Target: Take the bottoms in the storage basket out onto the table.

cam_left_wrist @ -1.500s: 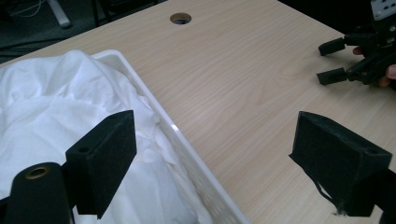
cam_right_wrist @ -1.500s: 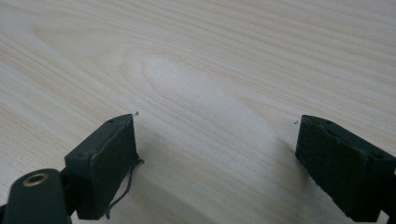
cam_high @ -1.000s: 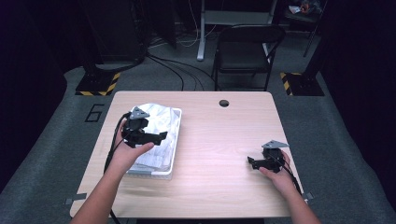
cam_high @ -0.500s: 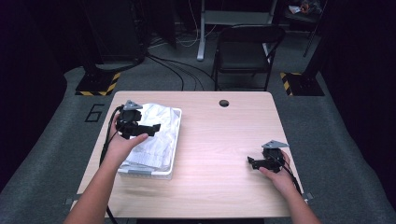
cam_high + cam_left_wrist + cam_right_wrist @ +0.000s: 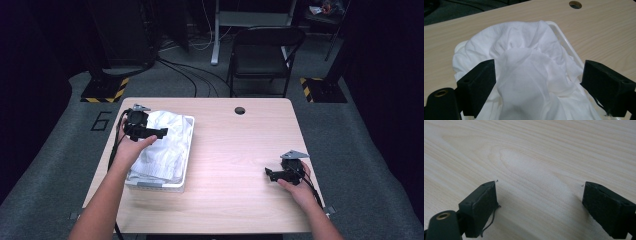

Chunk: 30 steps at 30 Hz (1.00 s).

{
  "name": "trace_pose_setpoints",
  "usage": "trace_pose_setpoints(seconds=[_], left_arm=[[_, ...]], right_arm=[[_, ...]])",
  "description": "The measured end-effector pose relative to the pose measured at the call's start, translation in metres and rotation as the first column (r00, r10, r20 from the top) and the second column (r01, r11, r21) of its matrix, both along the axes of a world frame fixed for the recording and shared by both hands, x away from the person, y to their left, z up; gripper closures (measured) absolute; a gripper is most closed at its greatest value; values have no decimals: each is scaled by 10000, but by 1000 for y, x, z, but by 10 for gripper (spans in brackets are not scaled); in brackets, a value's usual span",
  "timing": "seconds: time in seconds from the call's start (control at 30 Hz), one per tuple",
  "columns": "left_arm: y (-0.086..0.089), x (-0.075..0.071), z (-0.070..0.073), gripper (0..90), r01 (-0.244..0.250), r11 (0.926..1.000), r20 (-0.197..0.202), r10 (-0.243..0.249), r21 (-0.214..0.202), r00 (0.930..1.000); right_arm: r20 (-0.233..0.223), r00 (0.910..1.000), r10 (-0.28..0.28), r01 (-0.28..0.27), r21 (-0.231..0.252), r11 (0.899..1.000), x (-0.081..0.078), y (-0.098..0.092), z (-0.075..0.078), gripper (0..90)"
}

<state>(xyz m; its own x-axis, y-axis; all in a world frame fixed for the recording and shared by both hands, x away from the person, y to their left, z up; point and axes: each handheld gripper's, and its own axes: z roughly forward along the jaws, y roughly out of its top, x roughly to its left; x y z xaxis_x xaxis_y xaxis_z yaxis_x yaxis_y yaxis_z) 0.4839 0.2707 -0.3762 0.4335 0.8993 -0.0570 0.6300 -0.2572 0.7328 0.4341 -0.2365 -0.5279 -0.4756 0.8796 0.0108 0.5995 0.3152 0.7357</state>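
We look down on a pale wooden table (image 5: 235,165) from above. At its 9 o'clock side sits a white plastic basket (image 5: 159,183) heaped with crumpled white cloth (image 5: 167,142). The left hand-held gripper (image 5: 161,132) hovers over the far end of that cloth, held in the person's left hand (image 5: 131,150). From the left gripper view, we see its two black jaws spread wide, released, with the cloth (image 5: 524,75) mounded between and below them, touching neither that we can tell, and the basket's white rim (image 5: 564,40) curving past at 2 o'clock. A round cable hole (image 5: 575,4) in the table shows near 1 o'clock.

The right hand-held gripper (image 5: 268,173) is at the table's 4 o'clock area, well apart from the basket, in the right hand (image 5: 295,184). Its own view shows both jaws wide apart, released, over bare wood grain (image 5: 536,162), with a loose thread (image 5: 489,222) hanging from one jaw.

On the grey floor left of the table, the high view gives us a large painted "6" (image 5: 101,121). Beyond the table stands a black chair (image 5: 262,55).
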Motion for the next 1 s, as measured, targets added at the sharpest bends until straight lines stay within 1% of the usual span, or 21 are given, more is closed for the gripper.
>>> trace_pose_setpoints(seconds=[0.07,0.13,0.3,0.33,0.4,0.43,0.5,0.53,0.6,0.63,0.67,0.7,0.73,0.83,0.87,0.9,0.97,1.0], left_arm=[[0,4,-4,119,-73,10000,-197,74,27,9998],[-1,9,-9,119,-208,9998,-278,208,-18,9994],[-2,18,-20,119,-317,9994,-568,325,151,9979],[-3,20,-21,119,-361,9993,-644,366,80,9973],[-5,24,-25,119,-344,9992,-849,359,196,9957],[-5,24,-25,119,-344,9992,-849,359,196,9957],[-7,27,-30,119,-351,9990,-1118,381,283,9930],[-9,29,-32,119,-391,9989,-1158,419,263,9924],[-10,32,-35,122,-364,9985,-1238,413,419,9914],[-11,33,-37,129,-465,9979,-1293,519,444,9902],[-11,34,-38,133,-473,9972,-1336,545,572,9895],[-11,36,-40,133,-530,9972,-1357,597,523,9889],[-12,37,-41,133,-572,9969,-1484,648,543,9868],[-12,40,-47,134,-666,9967,-1690,737,473,9829],[-13,42,-49,135,-696,9965,-1690,765,465,9826],[-13,43,-49,134,-651,9960,-1846,753,603,9799],[-15,44,-53,135,-751,9953,-1912,856,616,9778],[-16,45,-54,137,-686,9954,-1913,803,671,9783]], right_arm=[[-14,10000,-20,20,9,10000,0,0,0,118],[-15,10000,-20,20,11,10000,0,0,0,118],[-8,10000,-17,17,13,10000,0,0,0,118],[-9,10000,-16,16,11,10000,0,0,0,119],[0,10000,-6,6,6,10000,0,0,0,118],[0,10000,-6,6,6,10000,0,0,0,118],[-12,10000,-16,16,12,10000,0,0,0,118],[-14,10000,-18,18,11,10000,0,0,0,118],[-12,10000,-18,18,14,10000,0,0,0,118],[-10,10000,-16,16,14,10000,0,0,0,118],[-9,10000,-18,18,16,10000,0,0,0,118],[-12,10000,-18,18,8,10000,0,0,0,118],[2,10000,-5,5,5,10000,0,0,0,118],[-13,10000,-17,17,15,10000,0,0,0,118],[1,10000,4,-4,5,10000,0,0,0,118],[-14,10000,-19,19,16,10000,0,0,0,118],[12,10000,28,-28,-9,10000,0,0,0,117],[7,10000,35,-35,-17,10000,0,0,0,117]])
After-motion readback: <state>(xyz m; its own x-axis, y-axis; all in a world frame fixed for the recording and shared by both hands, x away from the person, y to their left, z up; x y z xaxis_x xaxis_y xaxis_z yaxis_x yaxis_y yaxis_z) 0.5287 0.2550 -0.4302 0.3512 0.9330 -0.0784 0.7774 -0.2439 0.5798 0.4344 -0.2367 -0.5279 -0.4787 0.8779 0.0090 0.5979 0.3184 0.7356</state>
